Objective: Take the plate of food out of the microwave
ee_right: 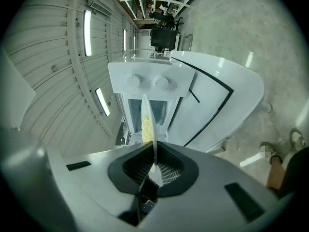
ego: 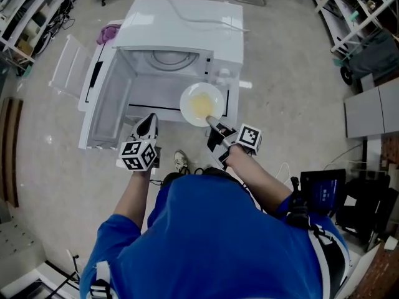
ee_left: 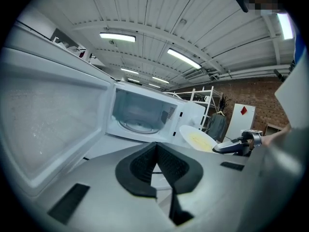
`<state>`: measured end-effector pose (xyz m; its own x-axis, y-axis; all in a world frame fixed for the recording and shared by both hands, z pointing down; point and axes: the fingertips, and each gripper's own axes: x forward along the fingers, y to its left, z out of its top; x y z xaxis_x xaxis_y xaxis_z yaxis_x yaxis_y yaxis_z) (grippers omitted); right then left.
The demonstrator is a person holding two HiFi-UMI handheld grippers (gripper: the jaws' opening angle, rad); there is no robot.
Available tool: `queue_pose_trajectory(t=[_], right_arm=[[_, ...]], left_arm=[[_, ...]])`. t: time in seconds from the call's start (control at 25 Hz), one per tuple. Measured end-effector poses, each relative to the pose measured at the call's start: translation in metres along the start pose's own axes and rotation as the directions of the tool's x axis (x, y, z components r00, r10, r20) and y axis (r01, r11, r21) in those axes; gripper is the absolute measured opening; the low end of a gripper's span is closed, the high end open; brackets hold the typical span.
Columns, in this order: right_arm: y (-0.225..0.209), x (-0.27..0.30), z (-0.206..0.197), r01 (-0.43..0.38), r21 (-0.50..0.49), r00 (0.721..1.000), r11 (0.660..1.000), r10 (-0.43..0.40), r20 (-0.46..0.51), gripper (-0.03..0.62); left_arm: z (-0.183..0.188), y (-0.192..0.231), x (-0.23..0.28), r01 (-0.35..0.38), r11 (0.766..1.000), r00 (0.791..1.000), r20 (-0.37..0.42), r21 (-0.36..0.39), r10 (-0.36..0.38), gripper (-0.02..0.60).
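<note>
A white plate with yellow food hangs just outside the front of the open white microwave, level with its control panel. My right gripper is shut on the plate's near rim. In the right gripper view the plate stands edge-on between the pads of the right gripper. My left gripper hovers in front of the cavity, shut and empty. In the left gripper view the left gripper points at the cavity, where the glass turntable lies bare, and the plate is to the right.
The microwave door swings out to the left. A purple thing lies by the microwave's far left corner. A grey cabinet and a dark screen are at the right. Shelving lines both upper corners.
</note>
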<state>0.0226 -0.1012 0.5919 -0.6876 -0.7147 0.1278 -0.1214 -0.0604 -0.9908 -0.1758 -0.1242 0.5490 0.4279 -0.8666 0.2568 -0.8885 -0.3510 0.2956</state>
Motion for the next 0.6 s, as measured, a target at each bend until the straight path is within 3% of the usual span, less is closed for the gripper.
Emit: queue_pose_trajectory(t=[0.32, 0.6], right_arm=[[0.009, -0.024, -0.014, -0.015, 0.0, 1.0, 1.0, 0.015, -0.021, 0.018], [0.018, -0.025, -0.015, -0.018, -0.019, 1.0, 1.0, 0.018, -0.014, 0.018]], left_arm=[[0.001, -0.009, -0.046, -0.044, 0.997, 0.998, 0.039, -0.069, 0.047, 0.011], [0.015, -0.001, -0.052, -0.034, 0.994, 0.997, 0.067, -0.1, 0.041, 0.011]])
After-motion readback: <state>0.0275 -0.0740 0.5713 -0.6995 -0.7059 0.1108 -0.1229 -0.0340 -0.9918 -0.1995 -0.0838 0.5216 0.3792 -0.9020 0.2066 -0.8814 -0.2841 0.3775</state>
